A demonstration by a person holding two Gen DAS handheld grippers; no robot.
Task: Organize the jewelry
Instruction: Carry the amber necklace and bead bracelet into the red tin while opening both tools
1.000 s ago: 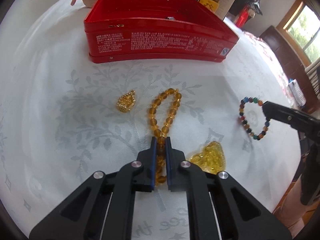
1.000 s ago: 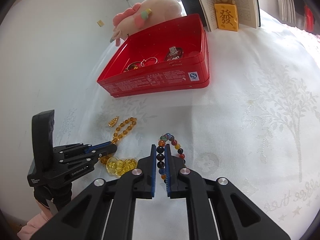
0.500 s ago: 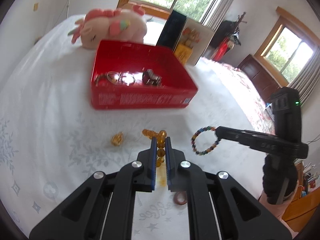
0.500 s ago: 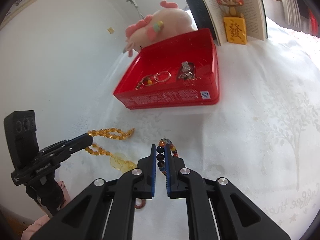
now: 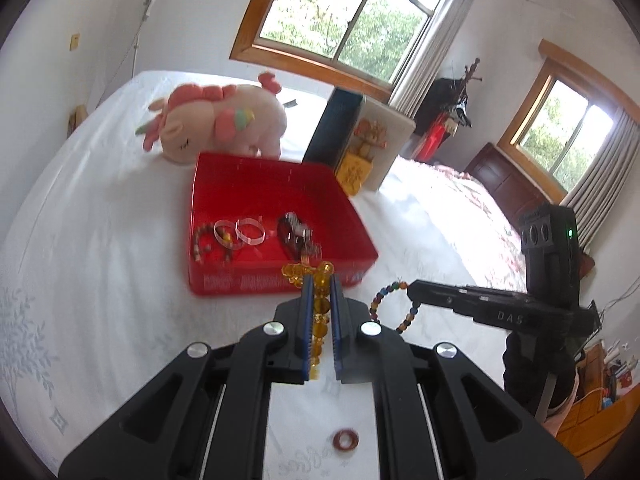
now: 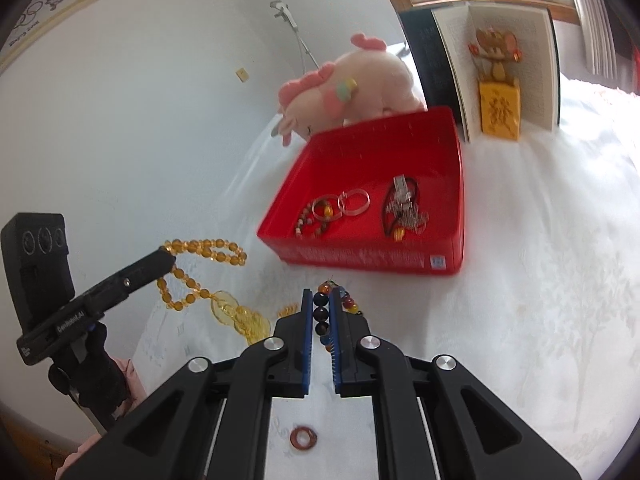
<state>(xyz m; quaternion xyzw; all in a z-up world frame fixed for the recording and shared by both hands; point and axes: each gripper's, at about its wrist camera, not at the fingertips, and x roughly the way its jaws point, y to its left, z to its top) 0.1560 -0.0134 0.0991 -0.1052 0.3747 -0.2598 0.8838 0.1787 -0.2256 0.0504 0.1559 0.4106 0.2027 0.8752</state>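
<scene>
My left gripper (image 5: 320, 285) is shut on an amber bead strand (image 5: 319, 320), held in the air just in front of the red tin (image 5: 276, 282). In the right wrist view the strand (image 6: 208, 250) loops from the left gripper (image 6: 168, 259), and its amber pendant (image 6: 240, 318) dangles low near the cloth. My right gripper (image 6: 321, 300) is shut on a multicoloured bead bracelet (image 6: 320, 314), also lifted; in the left wrist view that bracelet (image 5: 382, 300) hangs from the right gripper (image 5: 412, 289). The tin (image 6: 360, 257) stands open with several pieces of jewelry in it.
A small gold pendant (image 6: 289, 312) and a red ring (image 6: 304, 438) lie on the white tablecloth near me. Behind the tin are a pink plush toy (image 5: 216, 120) and an upright open book with a yellow card (image 5: 356, 168). A wall runs along the left.
Both grippers have risen off the cloth, each with its bead strand. The amber strand and pendant now hang in the air, and both views have tilted up toward the tin.
</scene>
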